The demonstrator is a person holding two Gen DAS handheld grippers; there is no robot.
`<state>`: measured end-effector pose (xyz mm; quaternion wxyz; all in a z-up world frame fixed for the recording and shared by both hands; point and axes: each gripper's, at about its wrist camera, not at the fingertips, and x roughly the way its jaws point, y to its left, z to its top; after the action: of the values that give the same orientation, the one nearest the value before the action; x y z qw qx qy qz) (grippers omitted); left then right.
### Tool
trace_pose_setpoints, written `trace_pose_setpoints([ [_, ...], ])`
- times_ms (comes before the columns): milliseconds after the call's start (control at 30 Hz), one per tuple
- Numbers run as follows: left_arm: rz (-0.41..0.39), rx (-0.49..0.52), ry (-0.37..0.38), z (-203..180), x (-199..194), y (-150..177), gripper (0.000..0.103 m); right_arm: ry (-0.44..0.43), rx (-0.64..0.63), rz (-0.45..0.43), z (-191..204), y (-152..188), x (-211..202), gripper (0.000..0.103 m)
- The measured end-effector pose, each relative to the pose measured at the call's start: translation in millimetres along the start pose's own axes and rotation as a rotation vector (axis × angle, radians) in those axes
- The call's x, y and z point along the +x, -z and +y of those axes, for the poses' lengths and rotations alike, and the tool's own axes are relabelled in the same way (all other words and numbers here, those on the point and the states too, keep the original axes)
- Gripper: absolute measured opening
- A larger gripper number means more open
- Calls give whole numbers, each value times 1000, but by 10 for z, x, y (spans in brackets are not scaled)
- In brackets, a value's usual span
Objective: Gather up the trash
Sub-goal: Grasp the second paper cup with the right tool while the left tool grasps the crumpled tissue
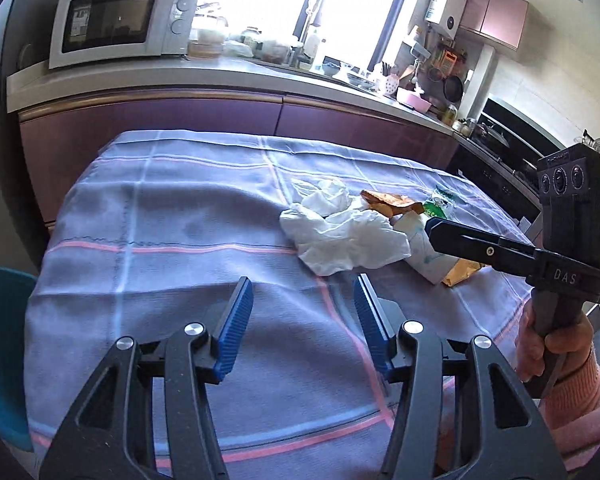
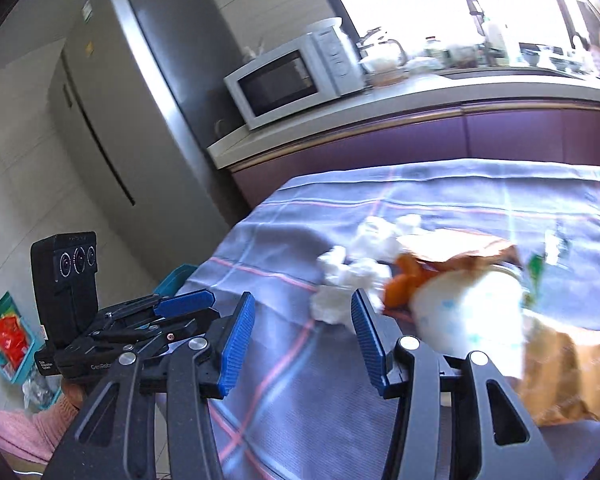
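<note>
Centrally on the checked tablecloth of the table [image 1: 172,216] lies a loose heap of trash: crumpled white tissue [image 1: 340,236], a brown paper wrapper [image 1: 392,202], a green-printed packet [image 1: 440,204], a white paper cup [image 1: 424,252] on its side, and a tan paper bag [image 2: 568,372] at the near right end. Left tongs [image 1: 303,320] hover over bare cloth, jaws parted and holding nothing; the heap lies ahead of them and to the right, apart from the blue pads. Right tongs [image 2: 303,334] are likewise released and empty; from their own view the tissue [image 2: 340,284] sits just beyond the right pad, with the cup [image 2: 460,312] and the bag further to the right. Seen from the left camera, the right tongs [image 1: 434,227] point toward the cup, their tip just beside it; contact cannot be confirmed. The heap's long axis runs roughly from far left to near right. The right hand is judged the nearer, so a first grasp of the cup or tissue would plausibly fall to it.
</note>
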<state>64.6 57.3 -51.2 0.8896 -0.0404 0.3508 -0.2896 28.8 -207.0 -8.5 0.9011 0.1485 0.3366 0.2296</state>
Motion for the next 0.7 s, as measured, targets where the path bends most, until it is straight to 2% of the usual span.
trace_pose_setpoints([
  [367, 89, 28, 12, -273, 629, -236, 55, 100, 100, -69, -584, 121, -345, 48],
  [533, 99, 63, 27, -503, 746, -265, 62, 107, 142, -68, -729, 221, -427, 48],
  [700, 98, 108, -29, -644, 861, -309, 67, 114, 174, -60, -817, 325, -473, 49],
])
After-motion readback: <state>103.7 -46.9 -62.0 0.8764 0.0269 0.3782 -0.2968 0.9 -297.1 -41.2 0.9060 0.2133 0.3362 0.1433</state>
